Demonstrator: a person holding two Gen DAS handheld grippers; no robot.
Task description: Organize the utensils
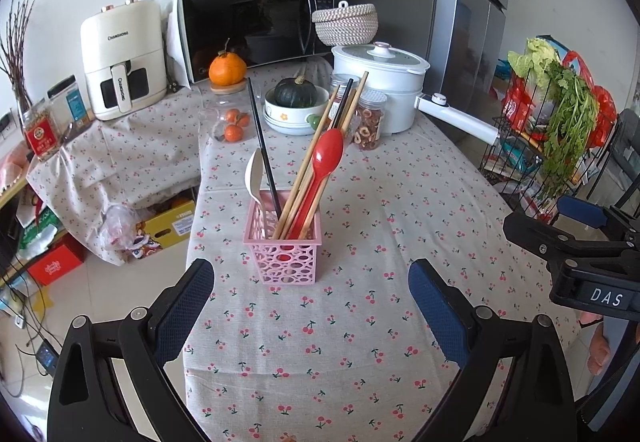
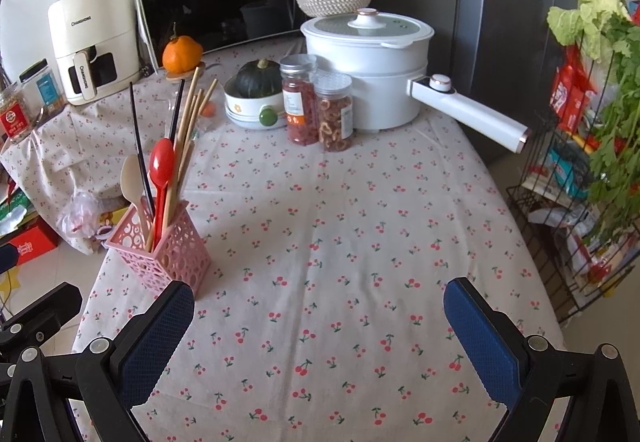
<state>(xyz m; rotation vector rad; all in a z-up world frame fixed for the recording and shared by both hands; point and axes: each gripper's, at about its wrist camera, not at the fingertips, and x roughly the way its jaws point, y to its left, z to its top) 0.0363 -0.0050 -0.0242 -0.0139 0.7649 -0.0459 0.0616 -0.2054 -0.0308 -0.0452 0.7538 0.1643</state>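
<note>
On my left wrist view the left gripper (image 1: 311, 284) hangs over the tablecloth (image 1: 340, 354) with its 2 blue pads spread wide and nothing between them. Straight ahead of it, near but not touching, the pink basket (image 1: 282, 254) stands upright on the cloth. Going left to right inside it I see a white spoon (image 1: 255, 176), a black chopstick (image 1: 262, 142) leaning left, a bunch of wooden chopsticks (image 1: 312, 166) leaning right, and a red spoon (image 1: 325, 158) with its bowl up. Behind the basket sit a jar of small oranges (image 1: 231, 124), a bowl (image 1: 290, 120) holding a dark squash (image 1: 296, 92), 2 snack jars (image 1: 370, 120) and a white pot (image 1: 380, 82) whose handle points right. At the right edge of this view I catch the right gripper's black body, with a wire rack of greens (image 1: 560, 122) behind it.

On my right wrist view the basket (image 2: 160, 246) sits far left, just beyond the left pad, with the same utensils standing in it. The right gripper (image 2: 320, 338) is also wide open and holds nothing; only bare cloth lies between its pads. Farther back are the bowl, jars and pot (image 2: 368, 70).
</note>
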